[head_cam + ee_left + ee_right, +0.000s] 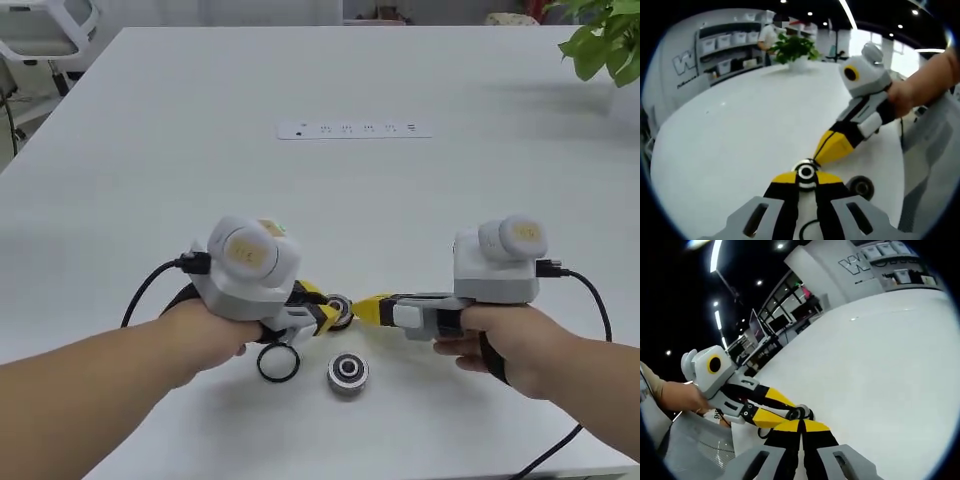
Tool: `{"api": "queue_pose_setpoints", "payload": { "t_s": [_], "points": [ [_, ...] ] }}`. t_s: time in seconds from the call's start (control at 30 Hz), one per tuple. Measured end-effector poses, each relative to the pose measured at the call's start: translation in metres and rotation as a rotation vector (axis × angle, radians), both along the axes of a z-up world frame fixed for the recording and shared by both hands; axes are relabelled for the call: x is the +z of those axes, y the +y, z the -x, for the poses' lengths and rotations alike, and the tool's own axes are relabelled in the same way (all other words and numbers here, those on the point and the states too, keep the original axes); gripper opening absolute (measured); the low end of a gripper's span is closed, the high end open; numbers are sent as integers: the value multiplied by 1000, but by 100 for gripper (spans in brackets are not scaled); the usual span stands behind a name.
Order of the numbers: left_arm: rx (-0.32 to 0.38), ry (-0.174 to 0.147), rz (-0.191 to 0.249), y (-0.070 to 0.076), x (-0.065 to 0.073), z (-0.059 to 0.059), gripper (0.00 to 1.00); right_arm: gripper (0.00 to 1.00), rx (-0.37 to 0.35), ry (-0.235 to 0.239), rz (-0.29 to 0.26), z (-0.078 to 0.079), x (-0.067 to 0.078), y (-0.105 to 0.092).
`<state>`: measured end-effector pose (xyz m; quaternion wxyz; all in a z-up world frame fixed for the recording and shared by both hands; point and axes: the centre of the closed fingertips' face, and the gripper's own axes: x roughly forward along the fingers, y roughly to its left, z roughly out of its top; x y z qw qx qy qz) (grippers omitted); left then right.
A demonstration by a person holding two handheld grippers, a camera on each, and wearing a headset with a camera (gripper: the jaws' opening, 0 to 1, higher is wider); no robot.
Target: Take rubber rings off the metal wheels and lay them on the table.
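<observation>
1. While left gripper point(325, 318) clamps wheel point(340, 310), lower centre, right gripper point(360, 310) is closed against its rim.
2. Judged: rubber ring point(278, 362), one loose on worktop point(300, 200), is soft, stretchy, light; pinch outer edge, peel.

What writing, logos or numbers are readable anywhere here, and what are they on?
"W": a big letter on the wall beside the shelves, seen in both gripper views; whatever follows it is cut off or blurred.
Power strip: it has small marks, too tiny to read.
Shelf bins: any labels are too blurred to read.
Nothing else is legible.
</observation>
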<state>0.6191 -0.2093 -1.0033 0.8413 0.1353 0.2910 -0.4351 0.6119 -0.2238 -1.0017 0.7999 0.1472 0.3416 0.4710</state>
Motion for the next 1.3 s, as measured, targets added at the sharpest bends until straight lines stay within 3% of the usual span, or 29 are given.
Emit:
{"api": "queue_pose_setpoints", "payload": {
  "t_s": [0.1,0.53,0.97,1.3],
  "points": [
    [-6,-23,-22,-1,0,1,11,0,11,-9,6,1,1,2],
    [-5,-22,-20,-2,0,1,12,0,45,-19,8,4,1,9],
    [-18,-35,-18,-1,0,2,12,0,48,-1,-30,6,5,11],
    [-20,-37,-12,-1,0,3,12,0,50,31,-89,10,13,13]
  ]
}}
